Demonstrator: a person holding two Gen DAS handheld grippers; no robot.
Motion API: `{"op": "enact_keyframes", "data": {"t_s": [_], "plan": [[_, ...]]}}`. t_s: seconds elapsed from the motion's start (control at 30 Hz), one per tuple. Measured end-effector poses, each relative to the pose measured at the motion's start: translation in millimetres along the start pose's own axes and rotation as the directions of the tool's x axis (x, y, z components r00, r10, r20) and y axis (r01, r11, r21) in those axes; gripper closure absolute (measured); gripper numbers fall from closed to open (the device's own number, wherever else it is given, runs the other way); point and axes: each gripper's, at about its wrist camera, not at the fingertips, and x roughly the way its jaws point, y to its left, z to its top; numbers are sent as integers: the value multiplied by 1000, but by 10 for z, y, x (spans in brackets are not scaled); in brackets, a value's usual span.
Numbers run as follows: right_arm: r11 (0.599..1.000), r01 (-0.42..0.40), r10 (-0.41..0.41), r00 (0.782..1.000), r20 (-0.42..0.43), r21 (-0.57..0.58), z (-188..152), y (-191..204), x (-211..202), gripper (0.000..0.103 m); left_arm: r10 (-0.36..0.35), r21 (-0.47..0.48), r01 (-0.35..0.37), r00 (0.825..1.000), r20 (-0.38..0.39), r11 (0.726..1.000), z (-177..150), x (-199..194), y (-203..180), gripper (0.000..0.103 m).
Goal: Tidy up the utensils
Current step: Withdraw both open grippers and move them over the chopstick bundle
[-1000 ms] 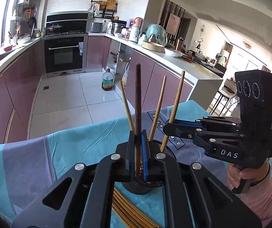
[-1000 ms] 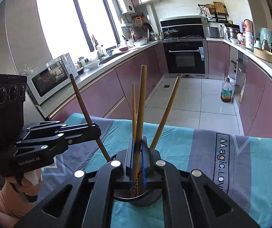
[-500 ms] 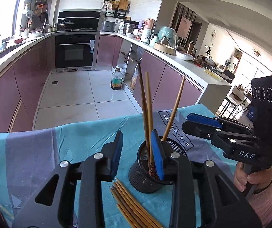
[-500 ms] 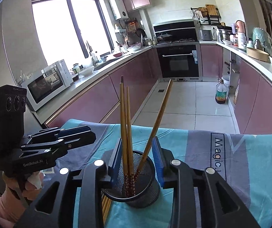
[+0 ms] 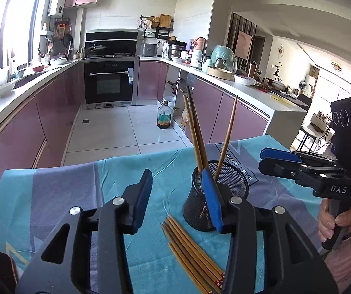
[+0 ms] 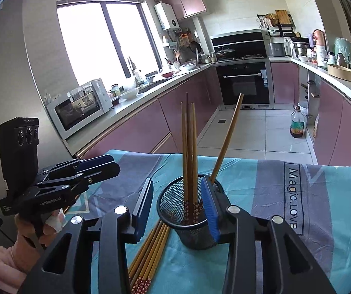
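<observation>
**Both claws letting go over the chopstick cup**

Opening wide, the left gripper (image 5: 179, 196) spreads its blue pads with nothing pinched between them, the black mesh holder (image 5: 220, 193) sitting at about two o'clock from its centre, just behind the right-hand pad. Four chopsticks stand in that holder (image 6: 188, 147), three bunched upright and one leaning toward one o'clock. The right gripper (image 6: 179, 207) is parting too, its jaws either side of the holder's near rim, pads clear of the sticks. A loose bundle of chopsticks (image 5: 192, 252) lies flat on the teal tablecloth (image 5: 53, 196), touching the holder's base at its six o'clock. A hand (image 5: 339, 223) grips the right tool's handle.
</observation>
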Motion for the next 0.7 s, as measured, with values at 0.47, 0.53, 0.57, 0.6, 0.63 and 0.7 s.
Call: {"op": "enact_keyframes", "data": {"t_s": [0.47,0.53,0.57,0.6,0.63,0.7], "plan": [[998,-57,62,978,-198,33,-692,161,326,61,-2,-6,0,974,-227,1000,-927,172,23,57],[997,-55,65,974,-217,49,-757,159,378,61,-7,-10,4,965,-262,1000,-1060,229,22,57],[998,-49,59,973,-224,48,-784,169,396,61,-6,-12,3,962,-272,1000,-1119,249,21,57],[998,-42,51,972,-229,44,-807,189,411,61,-10,-18,6,959,-282,1000,-1159,270,10,57],[998,-36,46,971,-235,44,-829,202,431,61,-18,-24,11,957,-290,1000,-1195,296,-5,57],[998,-36,47,968,-246,49,-866,213,463,61,-24,-31,16,953,-301,999,-1261,316,-6,56]]}}
